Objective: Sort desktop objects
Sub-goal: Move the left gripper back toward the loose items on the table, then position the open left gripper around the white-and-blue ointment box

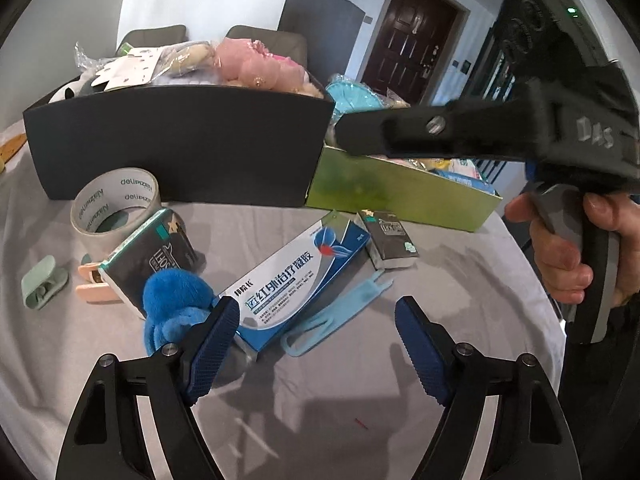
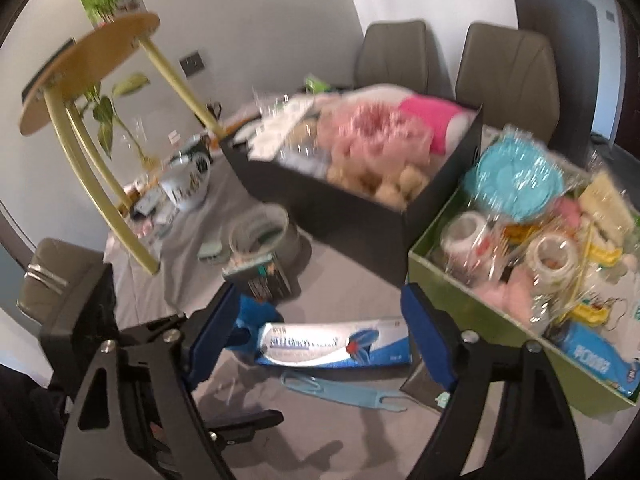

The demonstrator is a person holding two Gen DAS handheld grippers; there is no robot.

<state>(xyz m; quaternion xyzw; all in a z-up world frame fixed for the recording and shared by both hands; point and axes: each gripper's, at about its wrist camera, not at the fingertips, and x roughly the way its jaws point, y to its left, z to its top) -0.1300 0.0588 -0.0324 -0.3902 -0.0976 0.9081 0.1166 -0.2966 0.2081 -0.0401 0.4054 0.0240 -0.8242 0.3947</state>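
Observation:
A blue-and-white medicine box [image 1: 296, 276] lies on the grey cloth with a light-blue plastic clip [image 1: 340, 316] beside it. My left gripper [image 1: 318, 340] stands open just above the cloth; the box's near corner and the clip lie between its pads. A blue plush toy [image 1: 176, 304] sits against its left finger. In the right wrist view my right gripper [image 2: 320, 340] is open over the medicine box [image 2: 332, 346], which lies between the pads without being pressed. Behind stand a black box [image 1: 180, 144] of plush toys and a green box [image 1: 392, 196] of mixed items.
Two dark small packs [image 1: 152, 256] [image 1: 388, 240], a tape roll [image 1: 116, 204], a green clip [image 1: 40, 284] and a peach clip [image 1: 92, 284] lie on the cloth. A hand [image 1: 568, 248] holds the right gripper at the right. A yellow stool [image 2: 88, 80] and a mug [image 2: 192, 184] stand far left.

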